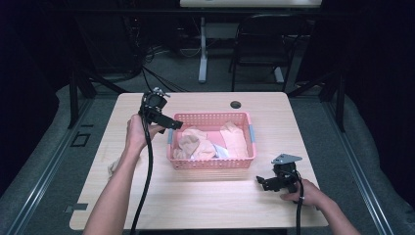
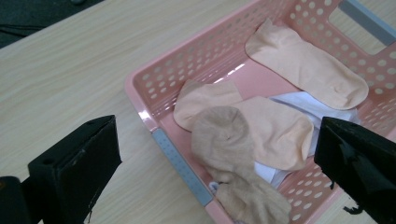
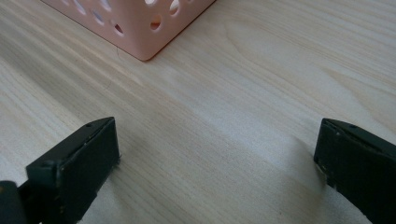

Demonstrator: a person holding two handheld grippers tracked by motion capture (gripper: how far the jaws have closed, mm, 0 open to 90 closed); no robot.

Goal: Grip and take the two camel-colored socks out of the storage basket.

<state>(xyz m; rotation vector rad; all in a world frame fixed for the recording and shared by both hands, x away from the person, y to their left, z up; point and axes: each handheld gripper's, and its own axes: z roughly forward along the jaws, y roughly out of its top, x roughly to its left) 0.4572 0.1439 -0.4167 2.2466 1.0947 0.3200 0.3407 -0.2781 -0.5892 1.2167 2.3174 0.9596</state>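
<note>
A pink perforated basket (image 1: 213, 164) stands in the middle of the table and holds several socks. In the left gripper view a tan sock (image 2: 224, 140) lies bunched on a peach sock (image 2: 275, 130). Another peach sock (image 2: 303, 65) lies flat farther in, and a white cloth (image 2: 322, 105) shows beneath them. My left gripper (image 1: 171, 125) hovers open over the basket's left rim (image 2: 140, 107), with nothing between its jaws. My right gripper (image 1: 262, 182) rests open low over the bare wood, in front of the basket's near right corner (image 3: 140, 23).
A small pale sock (image 1: 113, 166) lies on the table beside the left forearm. A dark cable hole (image 1: 236, 104) sits near the far edge. A black chair (image 1: 262, 44) and a table leg (image 1: 202, 49) stand beyond the table.
</note>
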